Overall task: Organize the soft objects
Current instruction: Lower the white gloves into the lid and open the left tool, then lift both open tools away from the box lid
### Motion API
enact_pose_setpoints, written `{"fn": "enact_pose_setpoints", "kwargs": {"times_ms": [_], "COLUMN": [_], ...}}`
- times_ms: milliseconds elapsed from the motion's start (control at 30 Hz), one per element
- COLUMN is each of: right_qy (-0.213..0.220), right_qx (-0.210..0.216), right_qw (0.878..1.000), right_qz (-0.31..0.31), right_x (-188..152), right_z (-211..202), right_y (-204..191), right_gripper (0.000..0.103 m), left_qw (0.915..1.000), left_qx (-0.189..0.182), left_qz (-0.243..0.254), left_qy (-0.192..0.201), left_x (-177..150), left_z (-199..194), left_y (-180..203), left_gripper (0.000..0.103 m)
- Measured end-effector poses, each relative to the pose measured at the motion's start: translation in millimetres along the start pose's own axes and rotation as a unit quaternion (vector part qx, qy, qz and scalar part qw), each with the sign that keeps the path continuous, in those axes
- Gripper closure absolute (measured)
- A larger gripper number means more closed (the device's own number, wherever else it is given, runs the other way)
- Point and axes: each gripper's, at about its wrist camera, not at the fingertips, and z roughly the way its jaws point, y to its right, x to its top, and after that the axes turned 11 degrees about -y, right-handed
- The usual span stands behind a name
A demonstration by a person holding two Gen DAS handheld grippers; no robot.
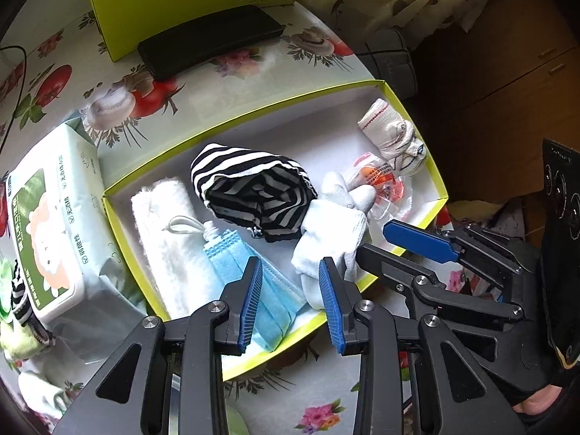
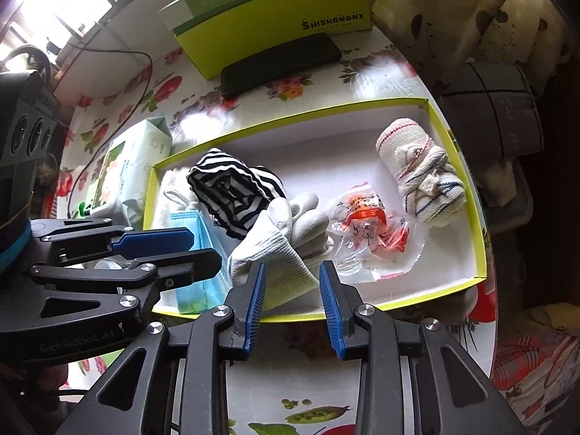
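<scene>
Nearest the left wrist camera, the left gripper [image 1: 290, 301] stands with its blue ribbed pads parted and nothing pressed between them, hanging over the near edge of a shallow yellow-rimmed cardboard tray [image 1: 409, 112] with a white floor. Under that gap lies a folded light-blue pleated face mask [image 1: 253, 279] (its white ear loop curls onto the cloth beside it), resting against a rolled white fluffy towel [image 1: 163, 224] at the tray's left end. Beside the mask is a white knitted work glove [image 1: 333, 232], its cuff toward the near wall and its fingers reaching toward the middle of the tray; in the left view the gripper's right-hand pad sits just in front of the cuff. Seen from the right wrist, the right gripper [image 2: 291, 304] is likewise parted a moderate way, its pads on either side of the glove's cuff without visibly pinching it. Behind the glove lies a bundled black-and-white striped cloth [image 1: 250, 188], then a crumpled clear plastic packet with orange print [image 1: 377, 177], and at the far right end a rolled cream sock with red and blue stripes [image 1: 391, 134]. On the flower-printed counter [image 1: 253, 72] outside the tray sit a green-and-white soft pack of wet wipes [image 1: 50, 235], a closed lime-green box [image 1: 195, 11] and a flat black phone [image 1: 210, 36] leaning at its foot.
</scene>
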Motion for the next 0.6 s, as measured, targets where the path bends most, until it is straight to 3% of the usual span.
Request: {"fn": "enact_pose_setpoints", "kwargs": {"times_ms": [233, 600], "right_qy": [0.007, 0.013], "right_qx": [-0.014, -0.002], "right_qw": [1.000, 1.000], "right_qz": [0.014, 0.012], "right_x": [6, 0], "right_z": [2, -9], "right_y": [10, 12], "right_gripper": [0.075, 0.075], "left_qw": [0.9999, 0.9991], "left_qx": [0.014, 0.040], "left_qz": [0.005, -0.003], "left_qy": [0.004, 0.011], "left_x": [3, -1], "left_z": [0, -9], "left_y": [4, 2], "left_gripper": [0.069, 0.069]}}
